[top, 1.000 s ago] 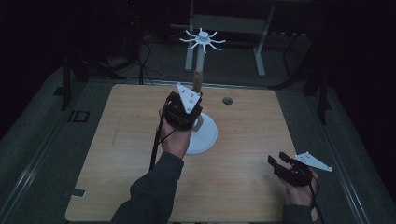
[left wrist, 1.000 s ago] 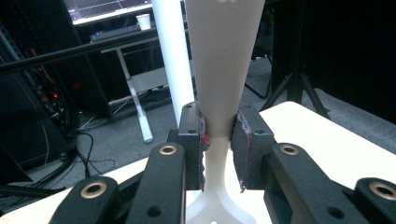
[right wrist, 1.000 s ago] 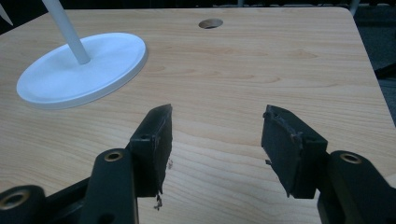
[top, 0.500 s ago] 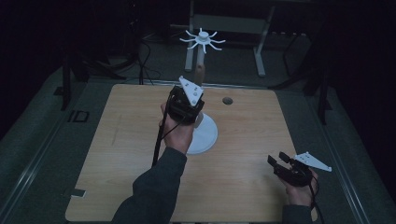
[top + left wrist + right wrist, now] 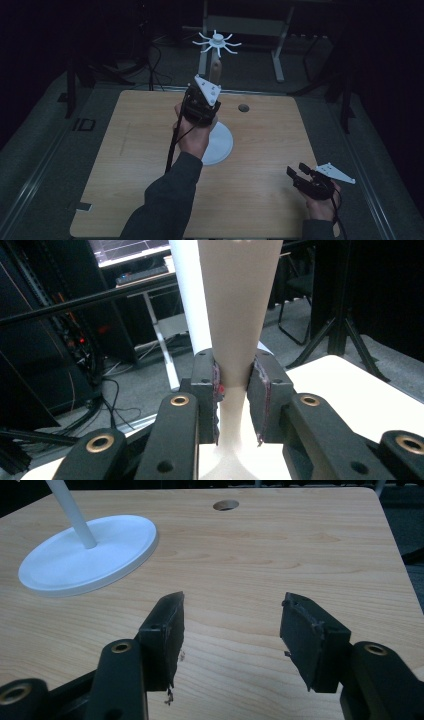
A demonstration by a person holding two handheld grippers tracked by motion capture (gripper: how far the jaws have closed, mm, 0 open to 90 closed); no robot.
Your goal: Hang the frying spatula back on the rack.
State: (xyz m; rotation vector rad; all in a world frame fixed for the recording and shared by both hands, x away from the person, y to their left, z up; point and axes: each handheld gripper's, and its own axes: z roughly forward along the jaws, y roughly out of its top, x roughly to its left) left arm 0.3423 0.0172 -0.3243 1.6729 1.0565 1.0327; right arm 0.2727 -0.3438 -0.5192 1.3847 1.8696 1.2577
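White plastic stand (image 5: 218, 107), a slim post on a round flat base (image 5: 220, 145) with a spoked, star-like crown (image 5: 216, 42), stands upright in the far middle of the pale wooden table (image 5: 130, 175), its base flat on the boards just short of a small round cable hole (image 5: 243, 107). In the left gripper view the post (image 5: 235, 340) passes straight up between the 2 black jaws, and both pads (image 5: 216, 390) press on its narrow waist: the left gripper (image 5: 202, 102) is clamped on it, nearly as tight as it goes, with the person's dark-sleeved forearm (image 5: 165, 200) reaching up from the near edge. The right gripper (image 5: 300, 172) rests well apart at the near right corner; its jaws gape wide with nothing between them, as the right gripper view shows above bare wood, with the base (image 5: 87, 555) off to the upper left. My reading is that the stand is being gripped to be lifted or shifted. The main risk is tipping: the grip sits fairly high on a smooth, tapering post, so a sideways pull could tilt the base onto its rim or let the pads slide along the taper. A careless swing could also knock the thin spokes of the crown, which look fragile. With 1 gripper idle, nothing steadies the base.
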